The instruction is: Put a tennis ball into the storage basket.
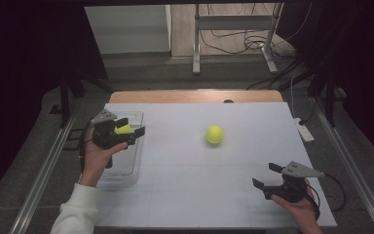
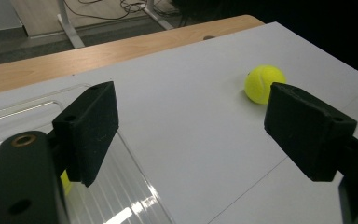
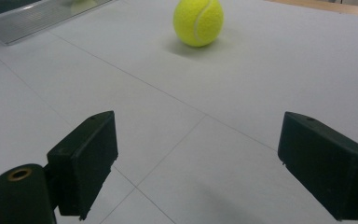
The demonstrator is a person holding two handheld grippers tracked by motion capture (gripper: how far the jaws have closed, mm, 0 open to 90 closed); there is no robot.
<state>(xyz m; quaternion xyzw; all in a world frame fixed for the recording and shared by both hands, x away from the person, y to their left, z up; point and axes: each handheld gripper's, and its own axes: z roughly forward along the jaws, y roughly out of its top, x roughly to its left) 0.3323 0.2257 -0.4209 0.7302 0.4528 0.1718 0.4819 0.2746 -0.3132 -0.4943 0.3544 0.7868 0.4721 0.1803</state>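
Note:
A yellow tennis ball (image 1: 215,134) (image 2: 263,83) (image 3: 198,21) lies alone on the white table top, right of centre. At the table's left stands a clear plastic bin (image 1: 126,168) (image 2: 130,200) (image 3: 32,21). Over it a hand holds my left gripper (image 1: 132,126) (image 2: 191,107), open, with nothing between its jaws. A second yellow ball (image 1: 122,129) (image 2: 65,183) peeks out below that gripper, inside the bin. My right gripper (image 1: 265,174) (image 3: 196,135) is held low at the front right, open and empty, pointing toward the ball on the table.
The white top (image 1: 190,185) rests on a wooden table whose edge (image 1: 195,96) shows at the back. A white power strip (image 1: 304,131) lies at the right edge. A metal stand (image 1: 233,44) and cables are on the floor behind.

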